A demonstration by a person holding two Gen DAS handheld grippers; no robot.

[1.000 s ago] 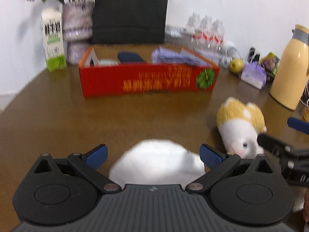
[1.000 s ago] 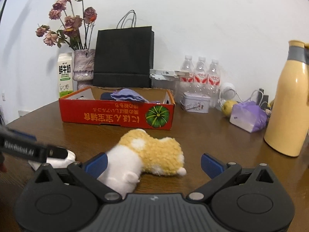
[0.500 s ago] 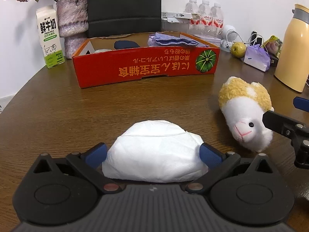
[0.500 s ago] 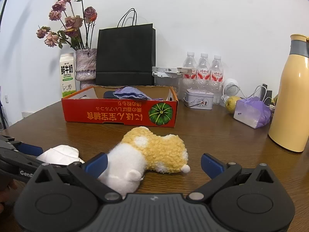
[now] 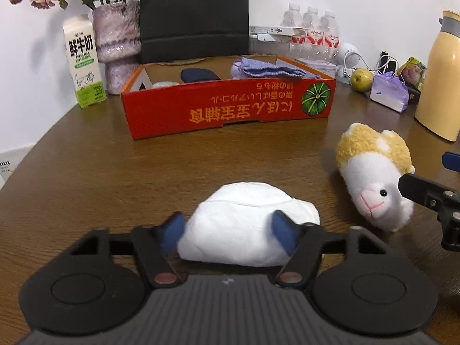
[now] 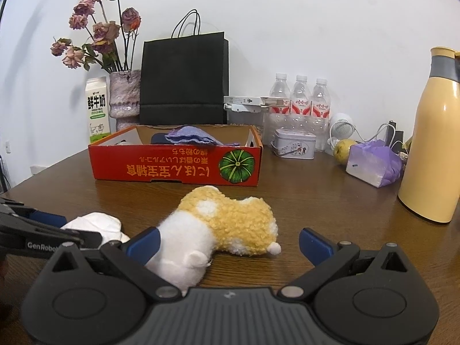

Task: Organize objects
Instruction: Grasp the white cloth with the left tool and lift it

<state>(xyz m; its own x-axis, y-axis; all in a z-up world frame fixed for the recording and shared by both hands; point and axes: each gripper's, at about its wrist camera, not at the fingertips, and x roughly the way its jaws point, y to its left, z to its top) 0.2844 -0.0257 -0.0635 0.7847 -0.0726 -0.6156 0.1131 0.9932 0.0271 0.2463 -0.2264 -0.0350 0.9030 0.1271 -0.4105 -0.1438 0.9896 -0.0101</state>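
A white soft bundle (image 5: 244,224) lies on the brown table just in front of my left gripper (image 5: 227,230). The jaws are closing, and both blue pads press into its sides. A yellow and white plush toy (image 6: 230,224) lies between the wide-open fingers of my right gripper (image 6: 228,243). Its white head is close to the left pad (image 6: 143,243), and the right pad stands clear of it. The toy (image 5: 376,178) also shows in the left wrist view, at the right. Behind both stands a red cardboard box (image 5: 230,112) that holds a purple cloth (image 5: 267,69) and a dark item (image 5: 198,74).
At the back stand a milk carton (image 5: 84,60), a vase of dried flowers (image 5: 119,46), a black paper bag (image 6: 184,80) and water bottles (image 6: 302,97). A tall yellow flask (image 6: 434,155), a purple bag (image 6: 373,164), a pear (image 6: 342,151) and a tin (image 6: 293,148) sit to the right.
The left gripper's jaws have closed in from wide open onto the white bundle. The right gripper and the plush toy have stayed put.
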